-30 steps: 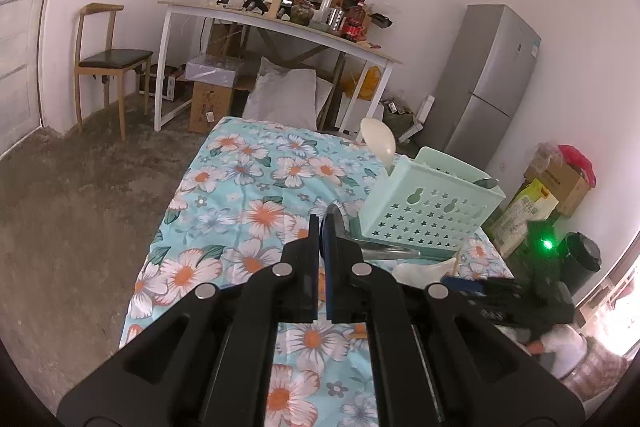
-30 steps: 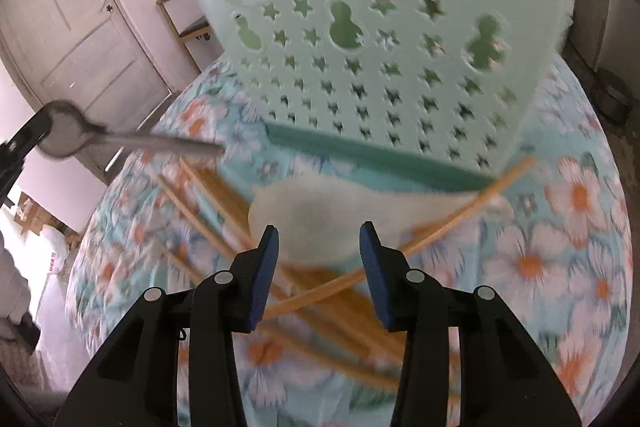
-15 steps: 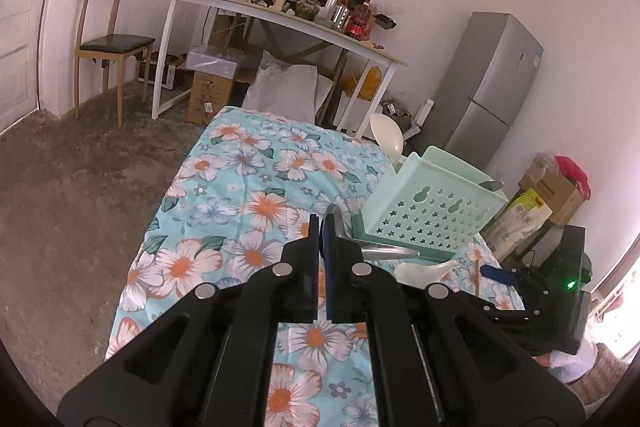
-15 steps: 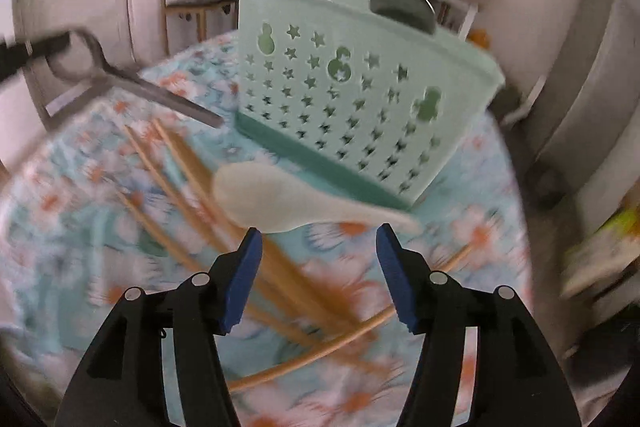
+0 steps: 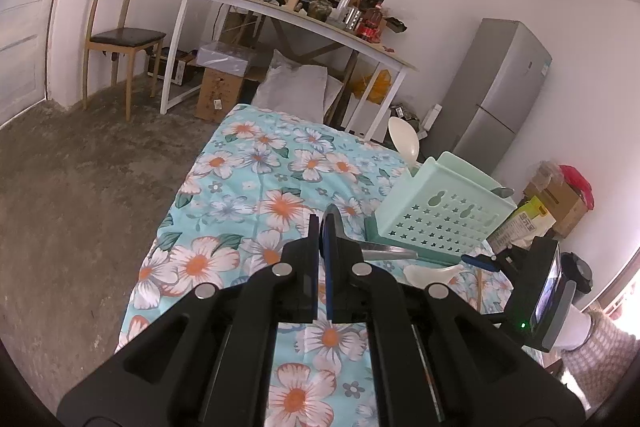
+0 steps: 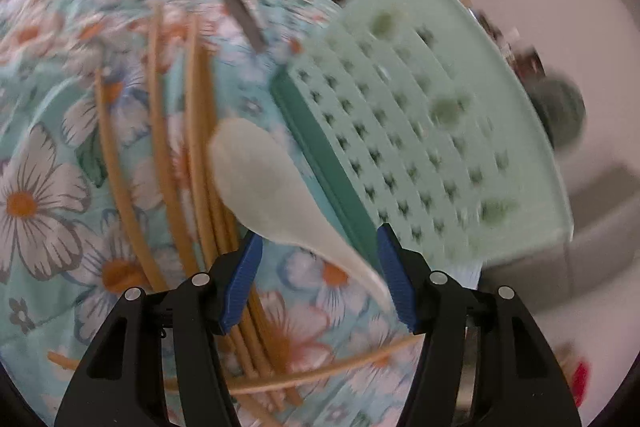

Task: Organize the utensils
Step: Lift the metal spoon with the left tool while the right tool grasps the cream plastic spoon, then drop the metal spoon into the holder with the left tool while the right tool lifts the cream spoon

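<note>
Utensils: a white spoon (image 6: 272, 195) and a bunch of wooden chopsticks (image 6: 200, 163) lie on the flowered cloth (image 5: 256, 187), which covers the tabletop. They are just beside the green basket.
White spoon: it lies flat with its bowl away from the right camera and its thin handle near it. It rests partly on top of the chopsticks, and its handle runs close along the foot of the basket.
Chopsticks: most lie side by side, and one lies across the others near the bottom of the right view.
Metal spoon: the left gripper (image 5: 322, 227) has a metal spoon (image 5: 380, 250) pinched by its bowl end. The handle sticks out toward the basket.
Left gripper: its fingers are pressed tight together on the metal spoon, up in the air over the cloth.
Right gripper: the right gripper (image 6: 320, 267) has its blue fingers (image 6: 244, 275) spread apart, one on each side of the white spoon's handle. They do not press on it. The right view is blurry.
Green basket: the green basket (image 5: 440, 211) stands at the right edge of the tabletop. It has star-shaped holes in its side. Another white spoon (image 5: 404, 143) stands up out of its far corner.
Room behind: a long white desk (image 5: 280, 15) full of small things, a wooden chair (image 5: 120, 35), a grey fridge (image 5: 496, 95) and some boxes on the floor.
</note>
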Motion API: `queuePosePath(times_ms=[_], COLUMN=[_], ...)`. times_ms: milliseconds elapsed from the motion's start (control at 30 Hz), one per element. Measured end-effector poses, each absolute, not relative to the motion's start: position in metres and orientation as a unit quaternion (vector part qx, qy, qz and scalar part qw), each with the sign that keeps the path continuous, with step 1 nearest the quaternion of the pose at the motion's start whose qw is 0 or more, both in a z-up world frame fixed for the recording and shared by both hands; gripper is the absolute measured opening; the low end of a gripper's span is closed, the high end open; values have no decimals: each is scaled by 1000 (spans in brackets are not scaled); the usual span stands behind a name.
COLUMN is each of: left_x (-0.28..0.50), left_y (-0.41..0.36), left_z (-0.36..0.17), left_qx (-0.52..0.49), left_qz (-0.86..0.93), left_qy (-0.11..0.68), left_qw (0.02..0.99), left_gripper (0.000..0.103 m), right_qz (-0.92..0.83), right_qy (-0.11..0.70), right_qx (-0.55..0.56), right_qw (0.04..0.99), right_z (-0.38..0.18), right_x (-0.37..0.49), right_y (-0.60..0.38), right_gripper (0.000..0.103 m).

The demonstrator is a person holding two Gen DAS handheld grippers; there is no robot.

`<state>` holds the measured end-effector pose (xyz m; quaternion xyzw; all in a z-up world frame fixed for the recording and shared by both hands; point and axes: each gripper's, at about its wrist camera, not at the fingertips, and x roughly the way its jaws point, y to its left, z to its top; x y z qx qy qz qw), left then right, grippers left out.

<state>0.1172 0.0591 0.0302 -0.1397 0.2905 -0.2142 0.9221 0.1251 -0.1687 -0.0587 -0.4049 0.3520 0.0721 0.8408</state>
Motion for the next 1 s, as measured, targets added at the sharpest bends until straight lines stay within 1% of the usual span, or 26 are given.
queuePosePath(times_ms=[167,333,467,567,600,767,1000], left_x=[119,121,121,121,121,119,115], left_y=[60,61,63,64,64,67,67], left_z=[29,29,29,31,31,36,45], left_qx=[-142,-140,-139,-138,-137,-136,-142], left_qz=[-211,-206,-200,-196,-195,-190,-192], left_qy=[293,293,293,292,291,287,276], left_qw=[922,923,925,926,926,929,931], left_gripper=[1,1,1,1,1,2,1], right_qz=[100,115,123,127,128,132,124], right_qy=[320,304,306,324,328,316,299], right_qx=[-455,-478,-466,-435,-429,-404,-327], right_qw=[825,816,821,831,832,849,888], right_z=[-60,-65,-67,-68,-70,-63,-23], right_x=[129,136,150,166,165,158,139], right_y=[-148,-125,-112,-106,-105,-101,-110], right_gripper=[57,46,37,20,9,7,4])
